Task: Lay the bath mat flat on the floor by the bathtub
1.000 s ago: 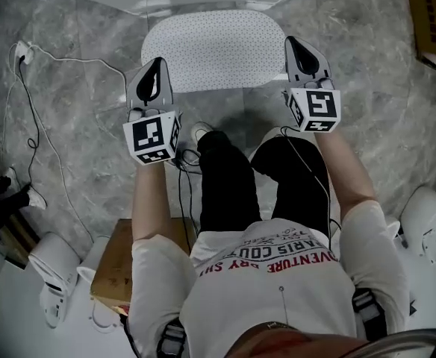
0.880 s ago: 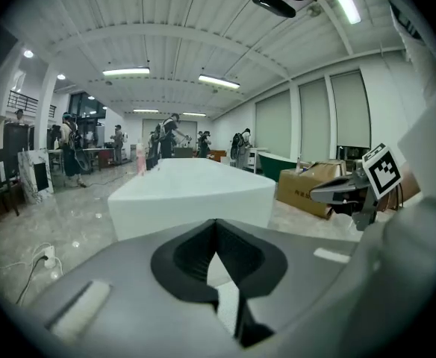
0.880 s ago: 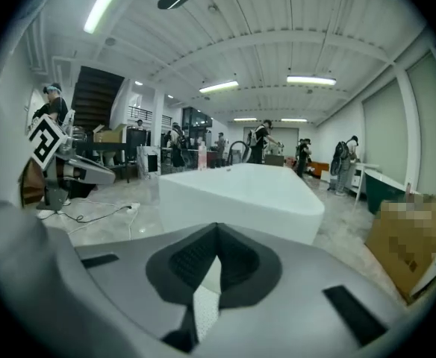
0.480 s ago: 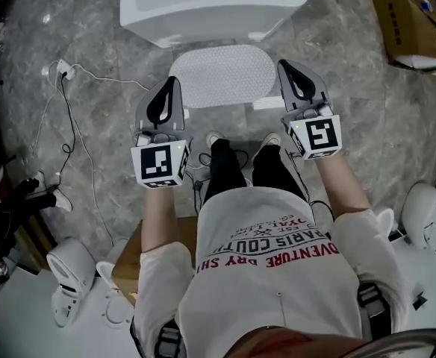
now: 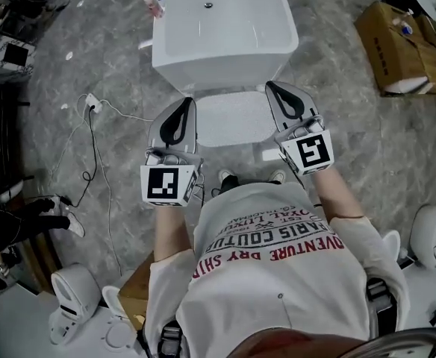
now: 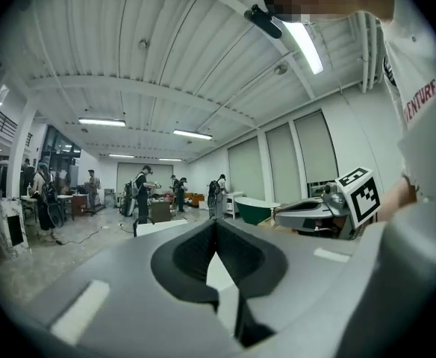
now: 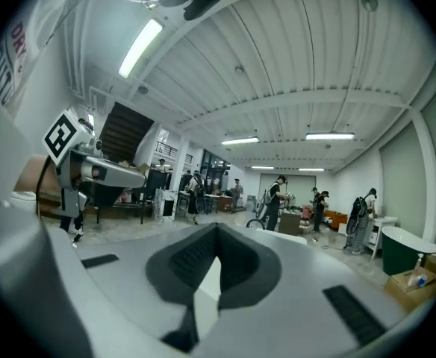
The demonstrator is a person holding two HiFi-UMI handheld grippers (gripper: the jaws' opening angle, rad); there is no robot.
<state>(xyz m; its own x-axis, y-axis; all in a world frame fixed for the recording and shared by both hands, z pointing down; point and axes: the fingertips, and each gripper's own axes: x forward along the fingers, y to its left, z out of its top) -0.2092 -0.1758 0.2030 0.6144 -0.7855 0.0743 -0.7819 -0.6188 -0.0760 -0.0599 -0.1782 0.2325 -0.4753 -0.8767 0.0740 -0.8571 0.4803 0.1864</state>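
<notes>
Both tongs had lifted well clear of the floor since the earlier frame, and the person had straightened from a crouch, so the tub and mat showed farther below in the head view. The left tongs (image 5: 186, 101) and the right tongs (image 5: 272, 86) were held level, side by side and apart, above the floor on the person's side of the white rectangular bathtub (image 5: 225, 71).

In the left gripper view the left tongs (image 6: 216, 228) were closed, their dark pads meeting with nothing between them. In the right gripper view the right tongs (image 7: 218, 233) were likewise closed and empty. Each of those views looked out across a large hall with people standing in the distance.

The pale, dotted, rounded bath mat (image 5: 233, 118) lay flat on the grey marbled floor (image 5: 113, 66), its far edge right against the near wall of the bathtub, with the person's shoes just beyond its near edge. Neither pair of tongs touched it.

Left of the bathtub a thin white cable (image 5: 102, 110) trailed over the floor. Right of the bathtub, well apart from it, stood a brown cardboard box (image 5: 401, 47).
</notes>
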